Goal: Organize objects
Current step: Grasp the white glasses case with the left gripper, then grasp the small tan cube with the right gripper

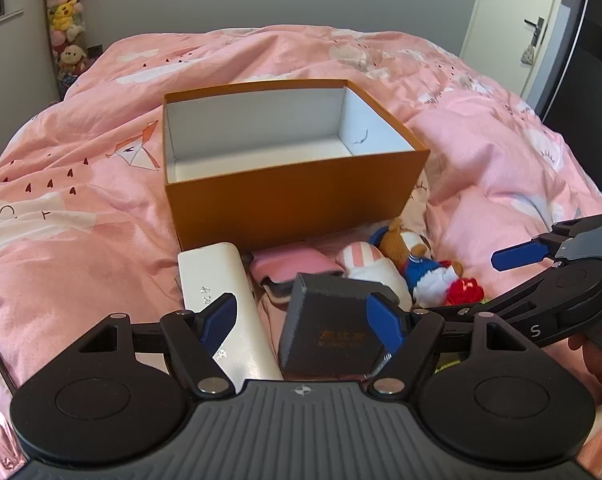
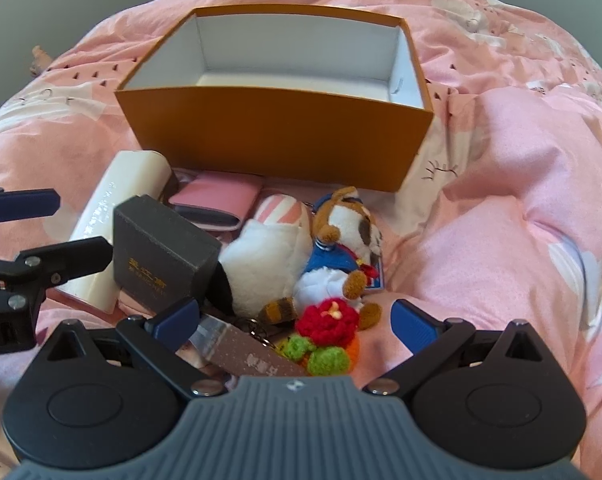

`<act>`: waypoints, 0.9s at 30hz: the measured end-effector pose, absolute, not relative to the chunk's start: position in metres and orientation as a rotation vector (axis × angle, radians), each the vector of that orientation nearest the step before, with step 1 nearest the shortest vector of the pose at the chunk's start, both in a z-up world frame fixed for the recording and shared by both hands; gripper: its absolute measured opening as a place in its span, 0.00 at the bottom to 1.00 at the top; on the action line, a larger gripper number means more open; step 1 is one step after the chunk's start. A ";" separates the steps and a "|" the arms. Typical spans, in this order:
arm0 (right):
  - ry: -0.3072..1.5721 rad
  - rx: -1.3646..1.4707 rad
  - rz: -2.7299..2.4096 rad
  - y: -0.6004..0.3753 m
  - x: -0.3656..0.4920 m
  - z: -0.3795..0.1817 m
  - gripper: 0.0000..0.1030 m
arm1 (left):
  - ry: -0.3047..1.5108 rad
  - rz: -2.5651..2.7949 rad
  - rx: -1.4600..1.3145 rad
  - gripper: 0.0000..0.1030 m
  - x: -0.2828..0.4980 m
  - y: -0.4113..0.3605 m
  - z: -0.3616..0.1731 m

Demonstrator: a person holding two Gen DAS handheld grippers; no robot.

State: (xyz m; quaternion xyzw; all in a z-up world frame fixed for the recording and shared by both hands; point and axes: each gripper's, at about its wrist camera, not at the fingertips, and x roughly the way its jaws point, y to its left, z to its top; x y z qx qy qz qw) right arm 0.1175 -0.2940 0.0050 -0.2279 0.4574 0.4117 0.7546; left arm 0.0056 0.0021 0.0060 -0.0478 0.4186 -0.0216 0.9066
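the orange box point(image 1: 293, 196) sits open on the pink bed point(image 1: 81, 208), its white inside bare as far as both views show. nothing has gone in yet, so i judge the sorting to be at its very start.

the things to be put away lie in a heap on the bed just in front of the box's near wall: a white case point(image 1: 225, 300), a pink pouch point(image 1: 293, 266), a grey box point(image 1: 329, 332) lying tilted on the heap, a striped white plush point(image 2: 273, 248), a raccoon plush point(image 2: 341, 248), a red knitted flower point(image 2: 329, 316) with green knitted balls beside it, and a flat brown strip point(image 2: 257, 356) nearest the right camera.

the left tongs point(image 1: 305, 324) are spread wide and hold nothing. in the left view the white case and the grey box both show between the blue pads, but whether either pad touches them i cannot tell. the right tongs point(image 2: 301, 322) are also wide open and empty, hanging over the flower and the brown strip, with no pad pressing on anything.

the step in hand looks like choosing and lining up a first pick. the grey box seems the likely target for the left side. the next move would call for lowering the tongs until the pads straddle its two flat sides, squaring to them since it lies tilted, then closing, lifting clear of the heap and carrying it over the near wall into the box. care is needed not to catch the white case beside it, nor to knock the right tongs, which are close by.
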 end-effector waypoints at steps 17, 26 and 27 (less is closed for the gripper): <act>1.101 -0.418 1.095 -0.222 0.146 0.006 0.55 | 1.005 0.114 -0.301 0.65 0.037 0.069 -0.012; 1.148 -0.424 1.132 -0.190 0.155 -0.008 0.55 | 1.117 0.125 -0.404 0.73 0.053 0.075 -0.046; 1.152 -0.426 1.133 -0.189 0.156 -0.010 0.55 | 1.121 0.130 -0.368 0.73 0.055 0.069 -0.047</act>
